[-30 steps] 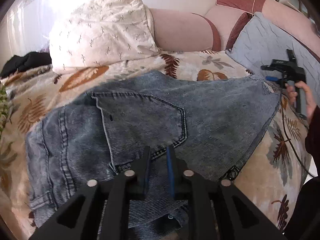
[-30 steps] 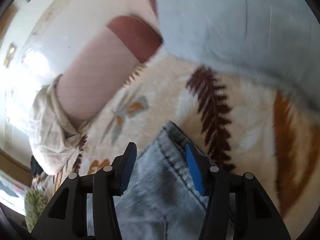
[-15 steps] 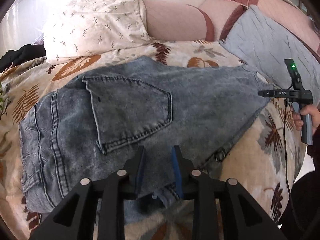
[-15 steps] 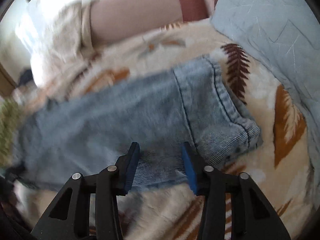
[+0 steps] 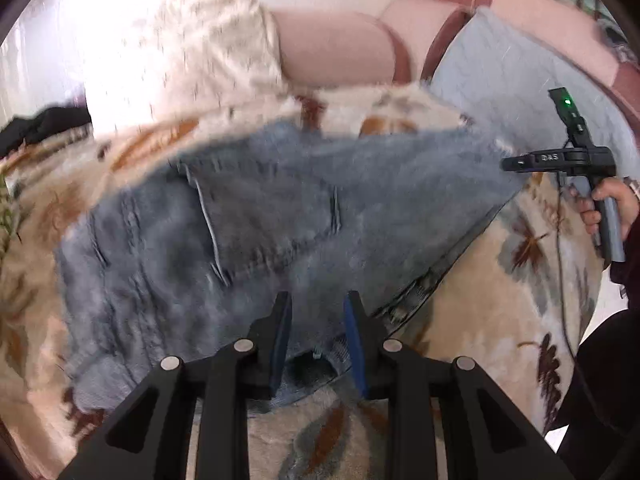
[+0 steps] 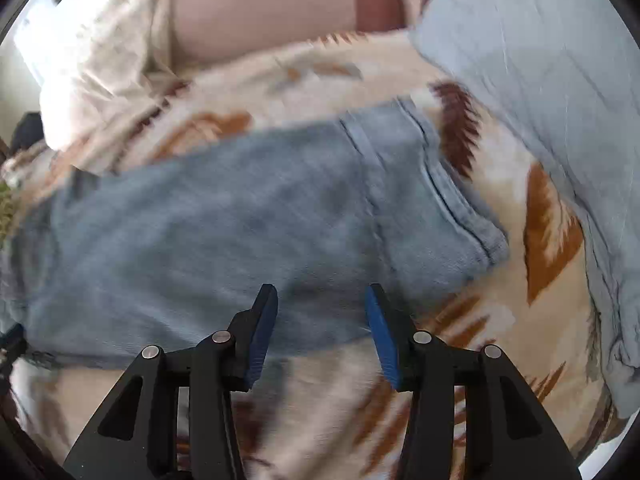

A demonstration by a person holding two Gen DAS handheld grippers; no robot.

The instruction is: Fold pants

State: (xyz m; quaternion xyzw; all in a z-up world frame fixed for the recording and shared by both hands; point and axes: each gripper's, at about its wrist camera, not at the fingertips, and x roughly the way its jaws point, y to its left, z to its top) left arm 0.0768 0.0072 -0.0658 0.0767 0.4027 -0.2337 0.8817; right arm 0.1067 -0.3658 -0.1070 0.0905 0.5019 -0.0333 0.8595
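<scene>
Faded blue jeans [image 5: 260,224] lie folded across a leaf-patterned blanket [image 5: 500,300], back pocket up. My left gripper [image 5: 316,308] is open and empty, hovering over the jeans' near edge at the waist end. My right gripper [image 6: 320,300] is open and empty above the near edge of the jeans [image 6: 240,220] at the leg end. In the left wrist view the right gripper [image 5: 560,160] shows at the right, held in a hand beside the hem.
A cream pillow [image 5: 200,60] and pink headboard cushions [image 5: 340,48] lie beyond the jeans. A pale blue quilt [image 6: 540,60] lies to the right. Dark clothing [image 5: 40,128] sits at the far left.
Both grippers have let go of the jeans and pulled back towards me. The right gripper swung from the hem to above the near edge. The left jaws opened wider.
</scene>
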